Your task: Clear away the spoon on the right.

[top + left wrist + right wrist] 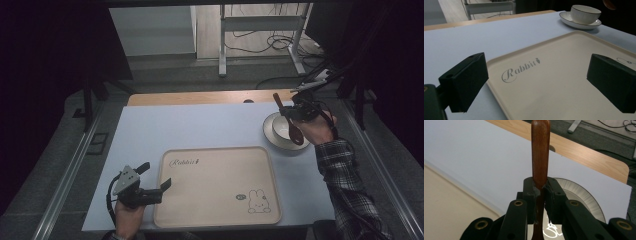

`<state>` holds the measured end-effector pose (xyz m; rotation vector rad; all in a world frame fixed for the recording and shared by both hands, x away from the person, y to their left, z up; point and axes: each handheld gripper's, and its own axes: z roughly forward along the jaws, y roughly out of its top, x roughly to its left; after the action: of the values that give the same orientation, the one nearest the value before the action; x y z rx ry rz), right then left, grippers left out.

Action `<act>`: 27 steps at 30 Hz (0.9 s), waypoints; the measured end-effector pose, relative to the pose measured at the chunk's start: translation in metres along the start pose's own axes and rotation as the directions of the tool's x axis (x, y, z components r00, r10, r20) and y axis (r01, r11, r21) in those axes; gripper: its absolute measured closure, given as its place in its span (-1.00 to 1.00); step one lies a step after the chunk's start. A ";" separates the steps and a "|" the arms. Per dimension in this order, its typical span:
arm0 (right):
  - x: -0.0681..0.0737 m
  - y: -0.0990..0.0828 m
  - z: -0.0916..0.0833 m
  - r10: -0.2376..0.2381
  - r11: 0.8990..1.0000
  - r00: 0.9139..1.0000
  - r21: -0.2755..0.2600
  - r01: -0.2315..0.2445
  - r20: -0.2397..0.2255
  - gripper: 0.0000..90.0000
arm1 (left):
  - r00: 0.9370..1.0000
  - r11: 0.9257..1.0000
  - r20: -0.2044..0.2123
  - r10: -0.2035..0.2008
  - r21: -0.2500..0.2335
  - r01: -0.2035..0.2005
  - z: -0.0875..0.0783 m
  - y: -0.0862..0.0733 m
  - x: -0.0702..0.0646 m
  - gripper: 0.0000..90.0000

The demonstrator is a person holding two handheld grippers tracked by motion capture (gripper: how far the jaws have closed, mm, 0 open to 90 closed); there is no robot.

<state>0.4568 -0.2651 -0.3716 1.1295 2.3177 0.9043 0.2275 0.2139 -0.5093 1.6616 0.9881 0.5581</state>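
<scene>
**Wooden spoon lifted over the bowl, tray still bare**

A dark brown wooden spoon (289,121) is gripped partway along its handle by the right gripper (295,112), at the far right of the table. In the right gripper view the two black jaws are pressed together on the handle (540,152), which rises straight up out of them. From the high view the spoon slants, its handle end pointing away from the person and its rounded head hanging over a white bowl (283,128). Whether the head touches the bowl's inside or hangs just clear of it cannot be told.

The bowl sits on a white saucer (272,140), and both stand on the pale blue tabletop (200,127), just beyond the far right corner of a cream tray (220,210). The person's right hand (320,131), in a plaid sleeve, carries the gripper.

The tray lies in front of the person, near the table's front edge. It is printed with the word "Rabbit" and a small rabbit drawing, and nothing rests on it.

The left gripper (156,183) waits at the tray's left edge, held low by the left hand (129,215). Its jaws stand wide apart with nothing between them; in the left gripper view they frame the tray's printed corner (521,71).

Judging from this layout, the work looks early: the spoon is picked up, but bowl, saucer and spoon all remain off the tray. If the tray is where they belong, every placement is still to be done.
</scene>
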 end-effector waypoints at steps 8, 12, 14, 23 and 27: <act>0.017 -0.001 -0.011 -0.020 1.000 0.999 0.007 0.020 -0.035 0.77 | 1.000 1.000 -0.004 -0.005 -0.001 0.005 0.000 0.000 0.001 -0.93; 0.029 -0.003 -0.019 -0.037 0.999 0.997 0.016 0.038 -0.064 0.77 | 1.000 1.000 -0.005 -0.008 -0.002 0.008 -0.001 0.000 0.001 -0.94; 0.033 -0.005 -0.021 -0.037 0.999 0.996 0.019 0.039 -0.078 0.77 | 1.000 1.000 -0.007 -0.010 -0.002 0.010 -0.001 0.000 0.001 -0.94; 0.043 -0.013 -0.029 -0.020 0.999 0.993 0.034 0.024 -0.119 0.77 | 1.000 1.000 -0.015 -0.014 0.001 0.014 -0.001 -0.001 0.002 -0.94; 0.048 -0.017 -0.034 -0.007 0.999 0.990 0.043 0.013 -0.137 0.77 | 1.000 1.000 -0.016 -0.014 0.004 0.014 -0.001 -0.001 0.002 -0.94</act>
<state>0.3989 -0.2473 -0.3635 1.1032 2.4623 0.9597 0.2278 0.2160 -0.5102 1.6556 1.0119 0.5610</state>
